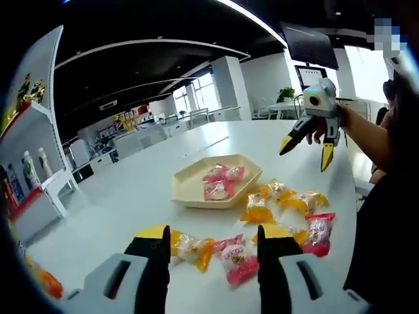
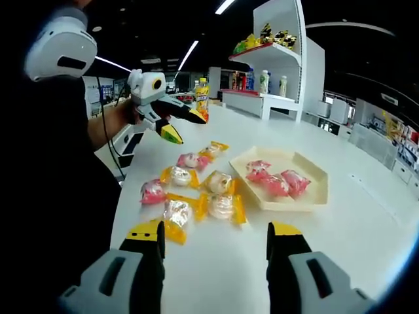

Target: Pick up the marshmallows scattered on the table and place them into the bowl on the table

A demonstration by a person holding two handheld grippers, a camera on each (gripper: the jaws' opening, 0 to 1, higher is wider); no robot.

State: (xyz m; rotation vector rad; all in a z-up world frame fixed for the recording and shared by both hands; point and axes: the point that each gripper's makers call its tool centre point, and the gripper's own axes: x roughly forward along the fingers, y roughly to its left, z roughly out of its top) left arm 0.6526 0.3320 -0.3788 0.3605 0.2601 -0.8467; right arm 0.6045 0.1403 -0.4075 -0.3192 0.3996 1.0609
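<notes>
Here both the left gripper (image 1: 213, 252) and right gripper (image 2: 216, 252) gape empty near wrapped marshmallows (image 2: 196, 190) beside the bowl (image 2: 308, 196) (three inside); slick wrappers could slip from closing jaws.

Open-plan showroom glowing under a dark ceiling

A long white table (image 1: 196, 140) is stretching away through the room, and overhead the black ceiling (image 1: 163, 39) is carrying thin strips of light (image 1: 252, 19) that are curving across it. On one side a white shelf unit (image 2: 278, 65) is standing by the table, displaying bottles and yellow packets on its tiers. Further back, bright windows (image 1: 203, 88) are letting daylight pour in past a white pillar (image 1: 229, 85), with white desks and chairs (image 1: 177, 121) lining up beneath them. A dark monitor (image 1: 308, 44) is hanging up high, and a potted plant (image 1: 286, 93) is sitting on a far table.
</notes>
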